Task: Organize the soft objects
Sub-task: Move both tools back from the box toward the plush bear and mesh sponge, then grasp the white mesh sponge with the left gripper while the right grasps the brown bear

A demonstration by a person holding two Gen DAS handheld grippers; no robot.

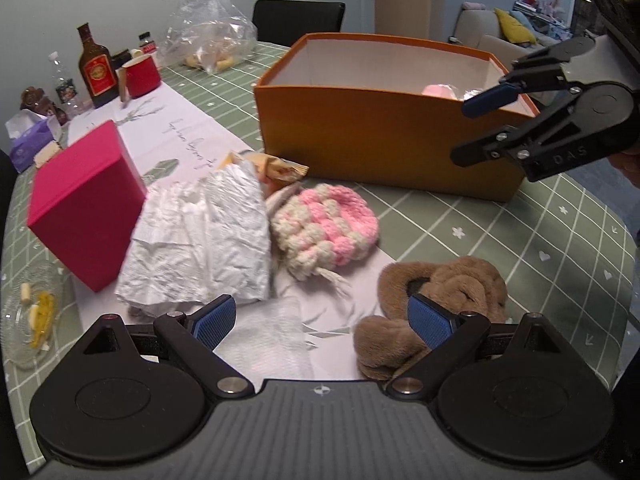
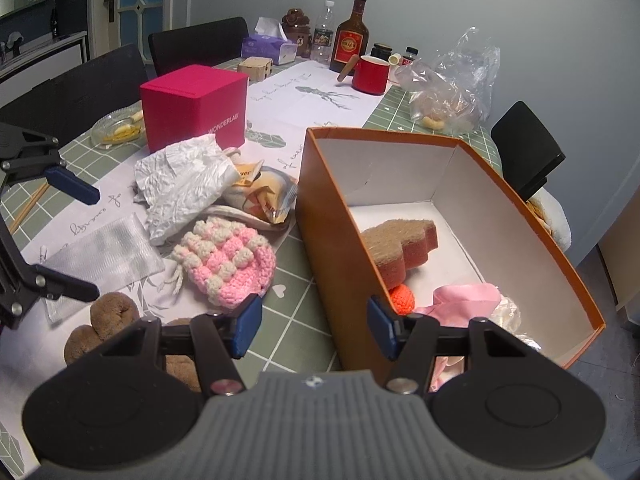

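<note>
Looking into the orange box (image 2: 520, 216), only the right wrist view shows the sponge (image 2: 400, 248).

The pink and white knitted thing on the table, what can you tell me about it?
The knitted pouch is a soft, rounded piece crocheted in chunky pink and cream bobbles, with a cream drawstring cord trailing from one end. It lies flat and slumped on the table, partly on the white paper runner, just in front of the orange box. Crumpled white paper presses against one side; a snack wrapper sits close behind it. Neither gripper touches it.
</note>
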